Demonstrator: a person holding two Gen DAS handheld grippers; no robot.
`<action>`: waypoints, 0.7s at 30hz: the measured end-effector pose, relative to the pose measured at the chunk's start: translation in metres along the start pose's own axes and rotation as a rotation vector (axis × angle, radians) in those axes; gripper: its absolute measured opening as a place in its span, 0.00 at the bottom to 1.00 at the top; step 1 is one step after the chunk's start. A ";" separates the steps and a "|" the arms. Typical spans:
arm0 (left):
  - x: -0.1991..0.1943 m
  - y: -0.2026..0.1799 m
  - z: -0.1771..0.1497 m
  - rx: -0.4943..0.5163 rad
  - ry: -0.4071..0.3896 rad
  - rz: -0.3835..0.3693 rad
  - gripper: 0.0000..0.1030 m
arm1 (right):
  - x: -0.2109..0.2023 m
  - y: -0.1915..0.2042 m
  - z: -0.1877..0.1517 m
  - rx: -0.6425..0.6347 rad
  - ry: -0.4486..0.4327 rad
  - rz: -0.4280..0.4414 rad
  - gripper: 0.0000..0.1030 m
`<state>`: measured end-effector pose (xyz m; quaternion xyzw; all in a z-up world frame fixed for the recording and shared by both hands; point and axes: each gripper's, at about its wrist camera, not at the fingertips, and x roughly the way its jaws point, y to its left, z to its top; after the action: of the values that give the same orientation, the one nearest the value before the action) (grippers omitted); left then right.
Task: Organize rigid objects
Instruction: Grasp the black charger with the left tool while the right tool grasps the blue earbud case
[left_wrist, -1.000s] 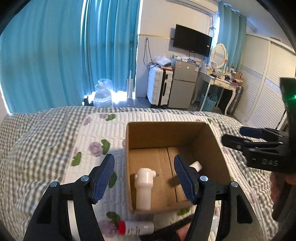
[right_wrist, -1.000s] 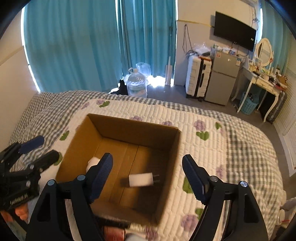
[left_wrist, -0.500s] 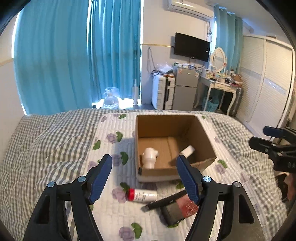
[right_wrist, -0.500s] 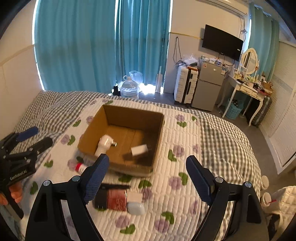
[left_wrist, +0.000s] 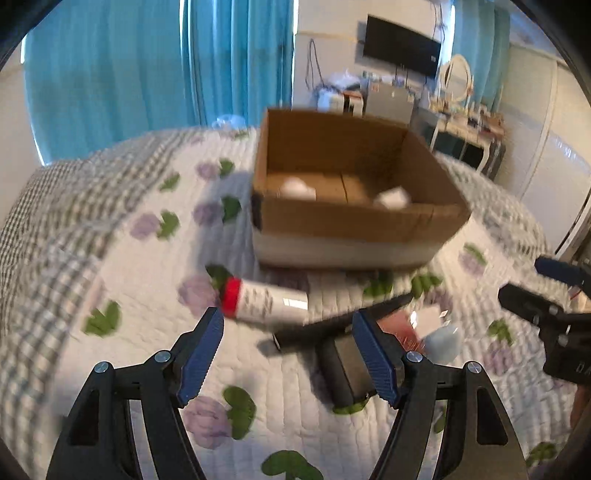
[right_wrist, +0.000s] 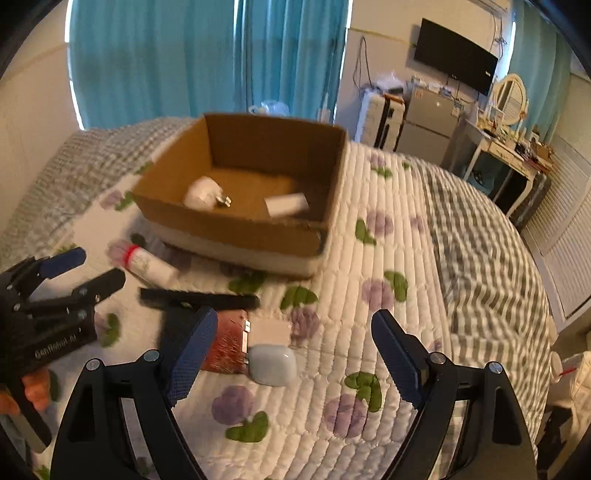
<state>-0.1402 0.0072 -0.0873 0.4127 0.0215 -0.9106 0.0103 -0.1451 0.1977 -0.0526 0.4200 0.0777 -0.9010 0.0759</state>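
A cardboard box stands on the quilted bed and holds a white adapter and a small white block. In front of it lie a white tube with a red cap, a long black bar, a dark block with a red face and a pale rounded case. My left gripper is open just above the tube and bar. My right gripper is open above the pale case.
The bed's quilt has flower prints and grey checked borders. Blue curtains, a suitcase, a small fridge and a dressing table stand beyond the bed. White shuttered doors are at the right.
Both grippers have pulled back from the box and come down toward the objects lying in front of it. Both stay open and empty.
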 end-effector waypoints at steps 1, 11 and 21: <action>0.005 -0.002 -0.004 -0.006 0.017 -0.007 0.73 | 0.008 -0.003 -0.005 0.004 0.006 -0.006 0.83; 0.040 -0.032 -0.034 -0.020 0.129 -0.051 0.73 | 0.059 -0.027 -0.034 0.104 0.120 0.033 0.83; 0.070 -0.038 -0.044 -0.068 0.181 -0.028 0.73 | 0.065 -0.027 -0.038 0.100 0.140 0.017 0.83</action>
<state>-0.1542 0.0468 -0.1677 0.4924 0.0590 -0.8683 0.0095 -0.1634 0.2271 -0.1250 0.4857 0.0344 -0.8716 0.0568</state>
